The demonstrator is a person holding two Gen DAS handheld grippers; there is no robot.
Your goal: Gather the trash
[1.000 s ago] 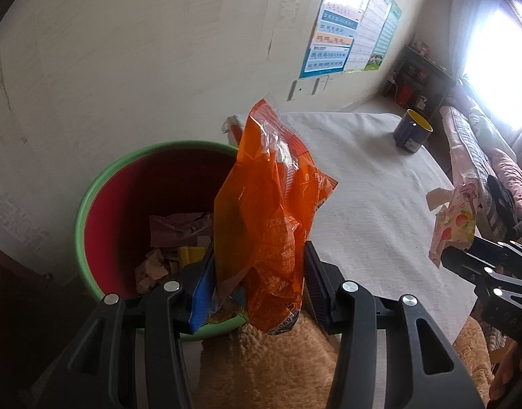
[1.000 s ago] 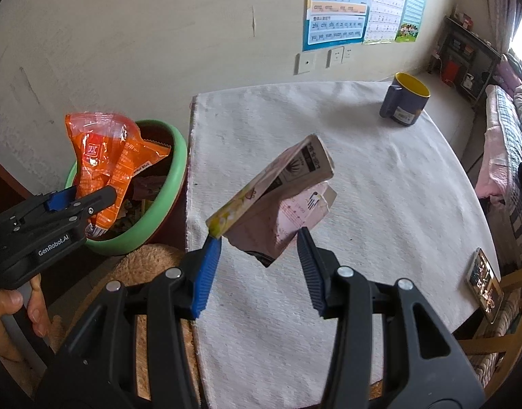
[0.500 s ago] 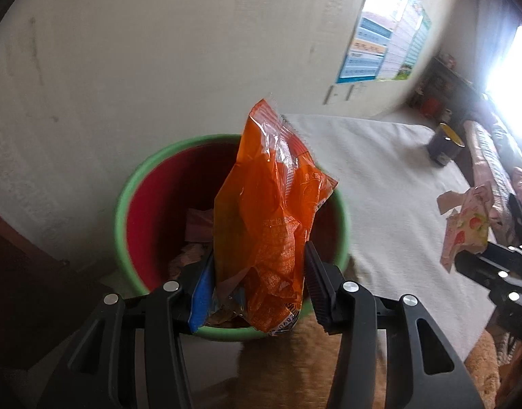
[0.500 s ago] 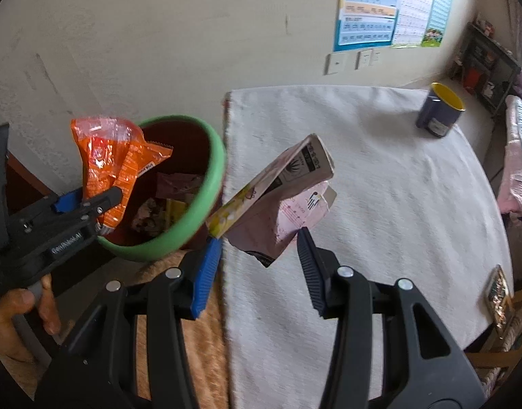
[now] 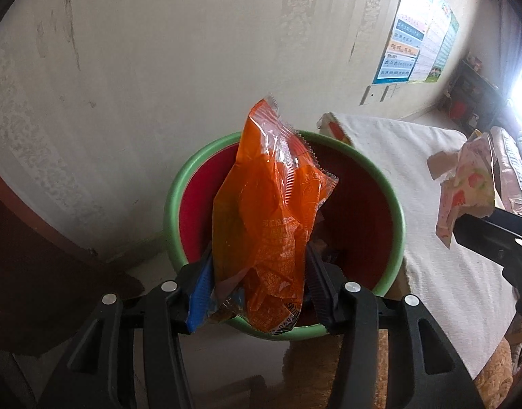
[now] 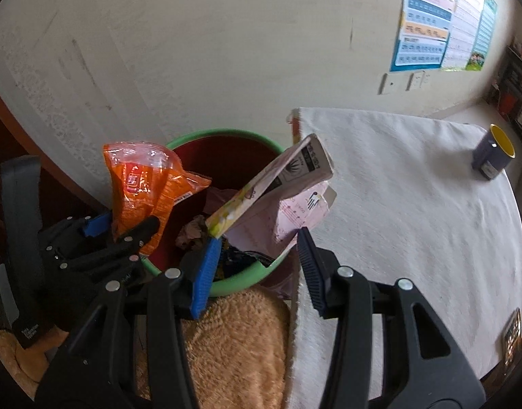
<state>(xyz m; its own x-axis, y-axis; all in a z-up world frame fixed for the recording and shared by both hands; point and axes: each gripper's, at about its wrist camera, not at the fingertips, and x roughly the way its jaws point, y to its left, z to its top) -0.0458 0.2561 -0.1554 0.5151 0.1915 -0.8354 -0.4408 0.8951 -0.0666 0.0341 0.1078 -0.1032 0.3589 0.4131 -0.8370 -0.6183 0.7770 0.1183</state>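
Note:
My left gripper (image 5: 257, 288) is shut on an orange snack wrapper (image 5: 271, 218) and holds it upright over the near rim of the green-rimmed red bin (image 5: 179, 184). The wrapper (image 6: 148, 184) and bin (image 6: 226, 134) also show in the right wrist view. My right gripper (image 6: 257, 266) is shut on a pink flattened carton (image 6: 281, 191) and holds it over the bin's right side, by the table edge. The carton (image 5: 465, 184) shows at right in the left wrist view. Several scraps of trash (image 6: 192, 235) lie inside the bin.
A table with a white cloth (image 6: 414, 204) stands right of the bin, with a blue and yellow mug (image 6: 492, 156) at its far side. A tan fuzzy cushion (image 6: 233, 351) lies below the bin. The wall (image 5: 158, 51) is close behind the bin.
Both grippers have moved left toward the bin. The orange wrapper is now centred over the bin and the pink carton has come from over the table to over the bin's right side.

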